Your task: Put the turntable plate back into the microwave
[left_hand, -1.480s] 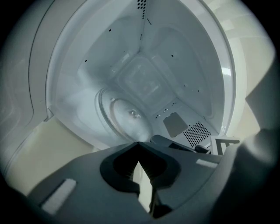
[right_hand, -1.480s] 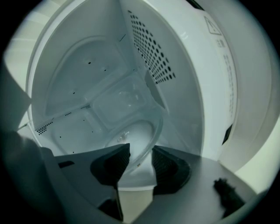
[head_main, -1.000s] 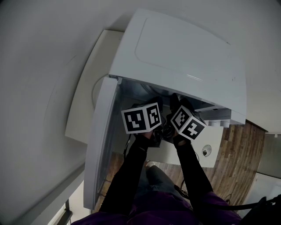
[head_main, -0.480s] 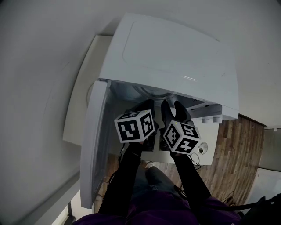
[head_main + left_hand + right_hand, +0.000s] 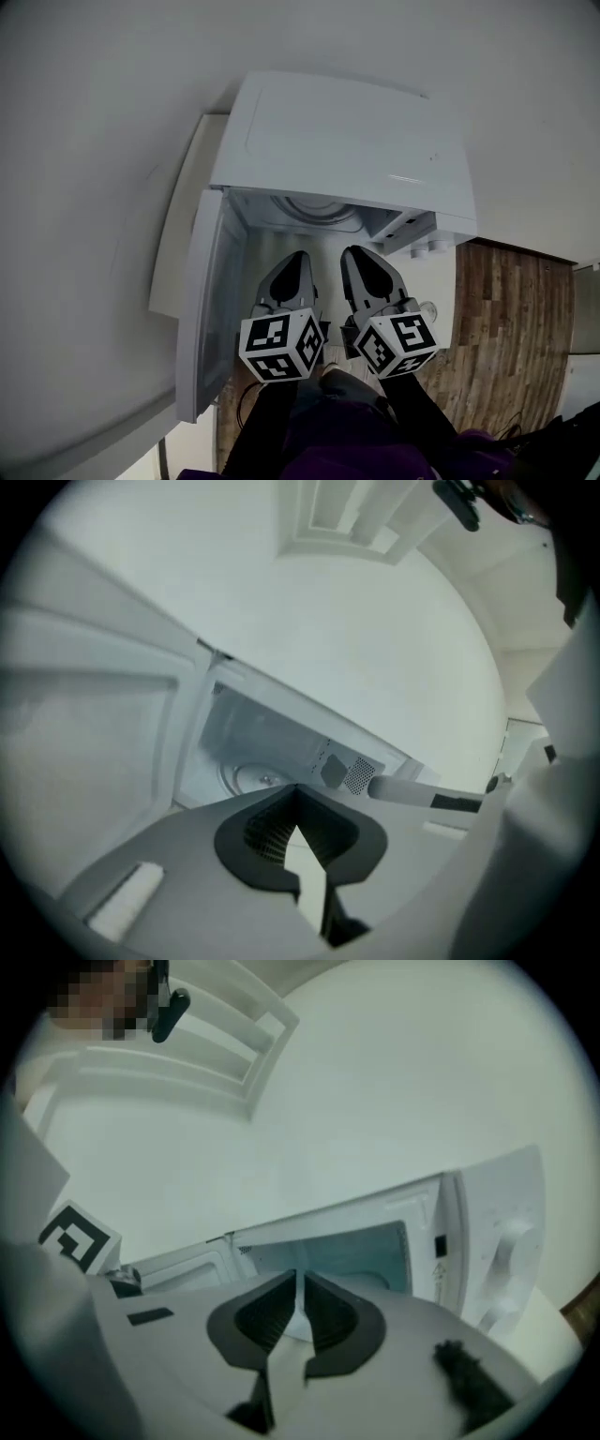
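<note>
The microwave (image 5: 347, 141) stands on a white surface (image 5: 178, 225), its door (image 5: 211, 309) swung wide to the left. The plate (image 5: 314, 210) lies inside on the cavity floor, towards the back. Both tongs hover side by side just outside the opening, pointing in. The left tongs (image 5: 298, 255) are closed. The right tongs (image 5: 354, 253) have just been closing, with nothing between their jaws. Dark sleeves (image 5: 272, 422) run back from the marker cubes. Wood floor (image 5: 511, 319) shows at the right.
</note>
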`<state>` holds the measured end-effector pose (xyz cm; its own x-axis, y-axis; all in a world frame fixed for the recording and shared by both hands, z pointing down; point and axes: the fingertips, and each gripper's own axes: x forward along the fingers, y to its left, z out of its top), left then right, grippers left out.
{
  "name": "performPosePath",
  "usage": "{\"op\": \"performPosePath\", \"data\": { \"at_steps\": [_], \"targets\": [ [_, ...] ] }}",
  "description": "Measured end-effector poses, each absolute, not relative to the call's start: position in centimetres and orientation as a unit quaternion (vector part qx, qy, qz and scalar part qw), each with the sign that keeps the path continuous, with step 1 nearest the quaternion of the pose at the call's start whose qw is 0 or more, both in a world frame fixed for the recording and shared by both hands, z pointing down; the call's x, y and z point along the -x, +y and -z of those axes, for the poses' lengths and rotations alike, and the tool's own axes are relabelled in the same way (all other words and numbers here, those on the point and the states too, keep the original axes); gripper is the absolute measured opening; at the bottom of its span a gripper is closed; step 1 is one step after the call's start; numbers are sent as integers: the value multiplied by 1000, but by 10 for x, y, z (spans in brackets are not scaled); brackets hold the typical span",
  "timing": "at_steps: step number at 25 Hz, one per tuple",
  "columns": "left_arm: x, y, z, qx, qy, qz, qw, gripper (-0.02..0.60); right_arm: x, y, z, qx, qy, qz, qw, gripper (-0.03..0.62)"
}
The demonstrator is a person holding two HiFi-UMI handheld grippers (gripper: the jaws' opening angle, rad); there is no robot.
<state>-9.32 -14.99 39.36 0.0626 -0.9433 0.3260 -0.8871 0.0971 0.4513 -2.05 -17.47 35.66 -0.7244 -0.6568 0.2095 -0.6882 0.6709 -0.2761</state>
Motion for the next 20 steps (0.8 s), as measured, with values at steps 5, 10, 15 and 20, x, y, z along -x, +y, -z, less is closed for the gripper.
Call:
{"op": "performPosePath", "data": {
  "at_steps": [5, 10, 15, 20],
  "targets": [
    [79, -135, -311, -693, -708, 34, 133, 5, -3, -164, -288, -379, -919, -109, -8, 12],
    [52, -124, -245, -703, -709, 29, 38, 5, -19, -147, -234, -379, -922, -62, -44, 9],
    [43, -118, -215, -704, -709, 42, -9, 5, -35, -135, -204, -379, -923, -28, -62, 8],
    [39, -110, -198, -706, -707, 41, -26, 5, -45, -130, -192, -411, -910, 31, -52, 8]
  ]
}}
